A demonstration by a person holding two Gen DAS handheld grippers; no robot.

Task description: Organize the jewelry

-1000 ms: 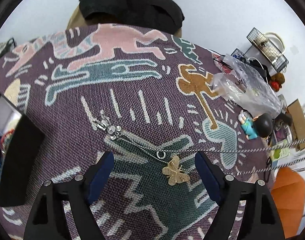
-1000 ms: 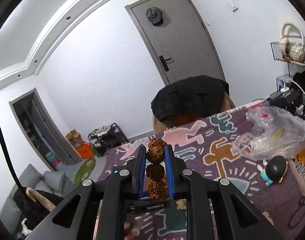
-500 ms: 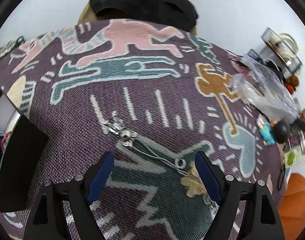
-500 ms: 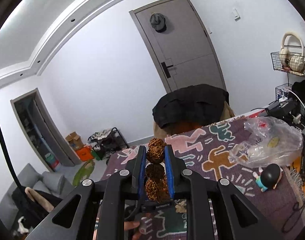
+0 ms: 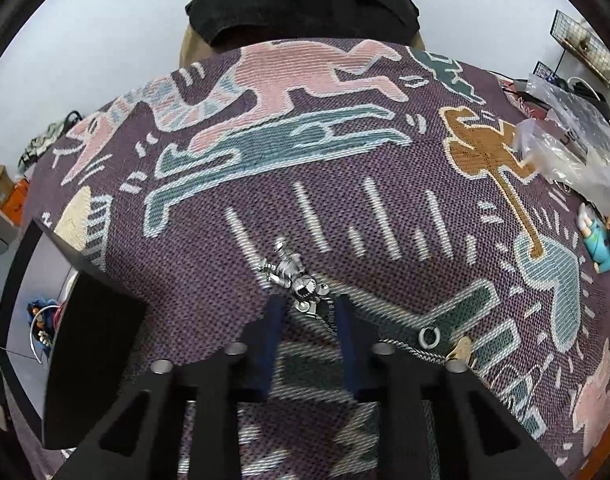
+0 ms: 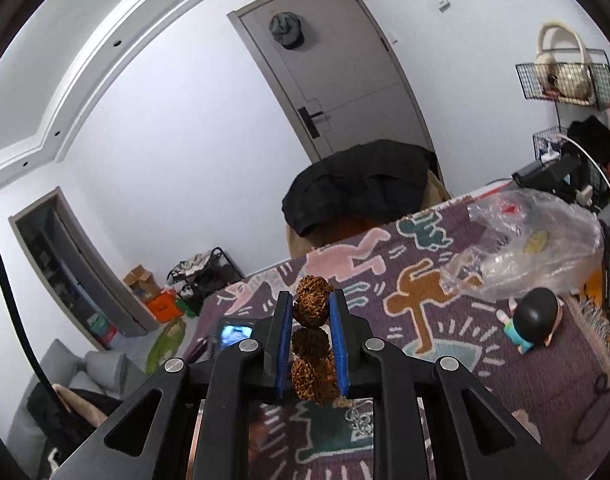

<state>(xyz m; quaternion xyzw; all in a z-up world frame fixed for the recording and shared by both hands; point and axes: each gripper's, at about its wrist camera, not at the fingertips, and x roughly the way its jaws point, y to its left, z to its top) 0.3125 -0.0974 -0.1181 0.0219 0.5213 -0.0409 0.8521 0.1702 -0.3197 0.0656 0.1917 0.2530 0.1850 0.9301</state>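
A silver chain necklace with a cluster of charms (image 5: 293, 274) lies on the patterned purple cloth (image 5: 345, 168). My left gripper (image 5: 307, 308) sits low over it, its blue pads close together around the chain just behind the charms. The chain runs right past a ring (image 5: 429, 336) and a gold butterfly pendant (image 5: 461, 347). My right gripper (image 6: 309, 314) is raised above the table and shut on a bracelet of knobbly brown beads (image 6: 311, 312). The silver chain also shows below it in the right wrist view (image 6: 359, 420).
A black open jewelry box with a mirrored lid (image 5: 85, 344) stands at the left. A crumpled clear plastic bag (image 5: 573, 148) and a small figurine (image 5: 603, 244) lie at the right. A chair draped in black cloth (image 5: 301, 0) stands behind the table.
My left gripper has moved forward and left along the chain to the charm cluster, and its jaws have narrowed from wide open to nearly shut. My right gripper has stayed shut on the beads and lifted slightly.
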